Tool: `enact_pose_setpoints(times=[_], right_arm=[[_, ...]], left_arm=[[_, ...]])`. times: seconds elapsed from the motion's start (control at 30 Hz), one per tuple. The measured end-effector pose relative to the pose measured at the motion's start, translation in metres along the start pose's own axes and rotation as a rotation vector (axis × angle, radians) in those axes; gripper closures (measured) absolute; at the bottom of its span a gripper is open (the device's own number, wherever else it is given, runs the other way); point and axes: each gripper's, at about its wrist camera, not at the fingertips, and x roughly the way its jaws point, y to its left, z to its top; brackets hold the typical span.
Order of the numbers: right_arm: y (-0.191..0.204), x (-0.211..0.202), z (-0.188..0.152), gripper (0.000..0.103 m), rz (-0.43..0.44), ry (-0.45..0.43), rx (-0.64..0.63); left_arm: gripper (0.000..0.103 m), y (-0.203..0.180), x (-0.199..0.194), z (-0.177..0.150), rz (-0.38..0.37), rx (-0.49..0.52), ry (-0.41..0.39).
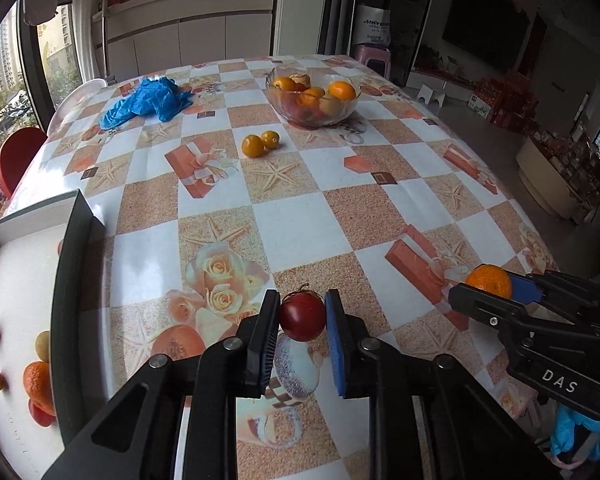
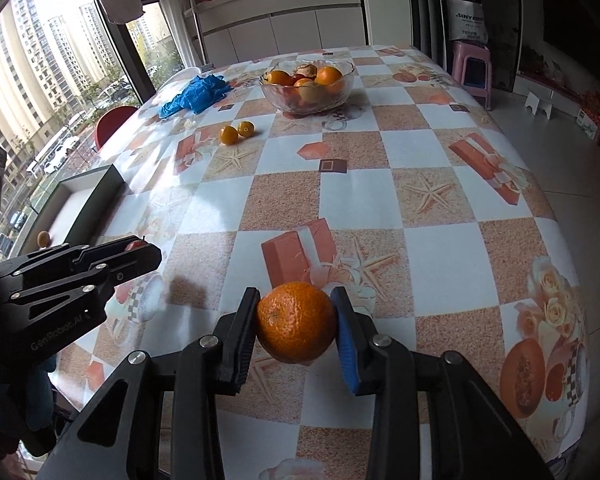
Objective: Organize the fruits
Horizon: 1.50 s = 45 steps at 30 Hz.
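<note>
My left gripper (image 1: 302, 318) is shut on a small red fruit (image 1: 302, 316) with a stem, held above the table's near part. My right gripper (image 2: 296, 322) is shut on an orange (image 2: 296, 322); it also shows in the left wrist view (image 1: 490, 280) at the right. A dark box with a white inside (image 1: 16, 280) stands at the left and holds several small fruits (image 1: 38, 380). A glass bowl (image 1: 342, 114) of oranges and red fruit stands at the far middle. Two small yellow-orange fruits (image 1: 260, 144) lie loose before the bowl.
A crumpled blue cloth (image 1: 148, 100) lies at the table's far left. The patterned tablecloth (image 1: 380, 208) covers the table. A red chair (image 1: 18, 156) stands beyond the left edge by the window. A pink stool (image 2: 472, 68) stands past the far right corner.
</note>
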Motion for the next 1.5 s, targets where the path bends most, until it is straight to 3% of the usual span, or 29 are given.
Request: enact_pose_setpoints(times=[0.33, 0.73, 1.03, 1.27, 1.5], right_arm=[[0.043, -0.02, 0.023, 0.064, 0.057, -0.015, -0.049], [0.147, -0.035, 0.058, 0.064, 0.161, -0.028, -0.219], [0.228, -0.017, 0.066, 0.064, 0.237, 0.016, -0.333], [0.274, 0.023, 0.059, 0.064, 0.285, 0.114, -0.373], [0.301, 0.055, 0.05, 0.064, 0.278, 0.178, -0.416]], left_arm=[[0.079, 0.05, -0.076, 0.012, -0.007, -0.123, -0.129], [0.079, 0.154, -0.139, 0.001, 0.147, -0.254, -0.229], [0.079, 0.215, -0.136, -0.04, 0.234, -0.336, -0.184], [0.079, 0.224, -0.117, -0.065, 0.276, -0.319, -0.116], [0.079, 0.229, -0.095, -0.081, 0.269, -0.334, -0.044]])
